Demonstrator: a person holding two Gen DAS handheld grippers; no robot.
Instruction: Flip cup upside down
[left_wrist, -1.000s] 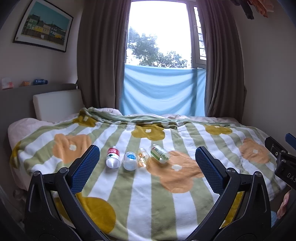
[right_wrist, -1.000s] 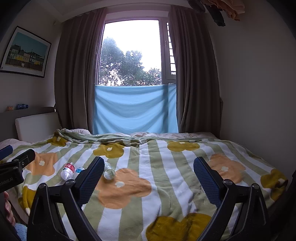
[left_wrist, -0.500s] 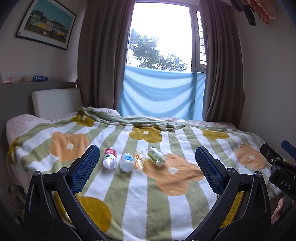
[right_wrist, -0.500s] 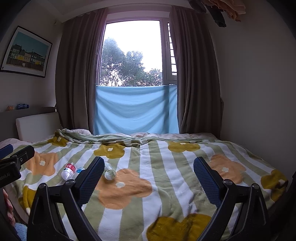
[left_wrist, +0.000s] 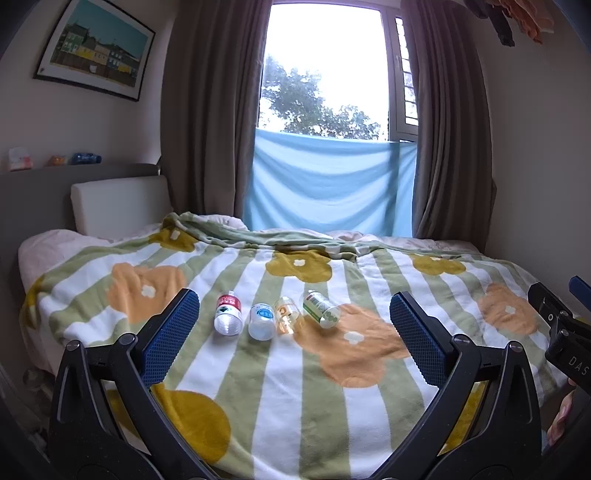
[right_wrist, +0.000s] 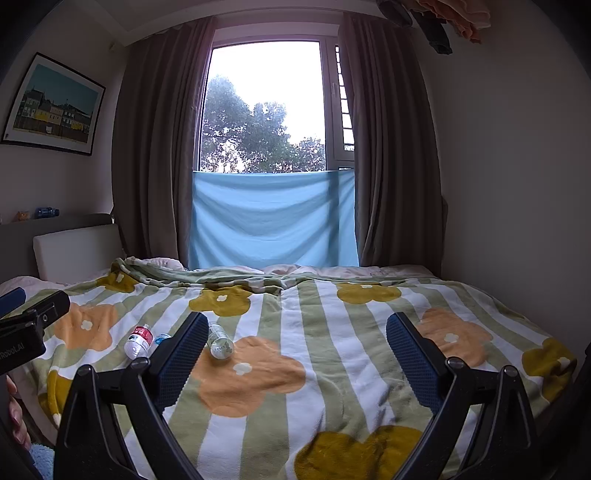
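Note:
Several small clear plastic bottles lie on their sides in a row on the bed blanket: a red-labelled one (left_wrist: 228, 314), a blue-labelled one (left_wrist: 261, 321), an orange-labelled one (left_wrist: 286, 316) and a green-labelled one (left_wrist: 320, 309). I see no cup. My left gripper (left_wrist: 294, 338) is open and empty, held above the near part of the bed, short of the bottles. My right gripper (right_wrist: 296, 357) is open and empty, to the right of the bottles; the red-labelled bottle (right_wrist: 139, 340) and the green-labelled one (right_wrist: 220, 342) show in its view.
The bed carries a green-and-white striped blanket with orange and yellow flowers (left_wrist: 332, 369). A white headboard cushion (left_wrist: 120, 203) stands at the left. Brown curtains and a blue cloth (left_wrist: 328, 188) hang at the window behind. A wall (right_wrist: 517, 184) bounds the right side.
Both grippers have drawn back and risen slightly, so the bottles look smaller and farther. Both stay open and the bottles have not moved.

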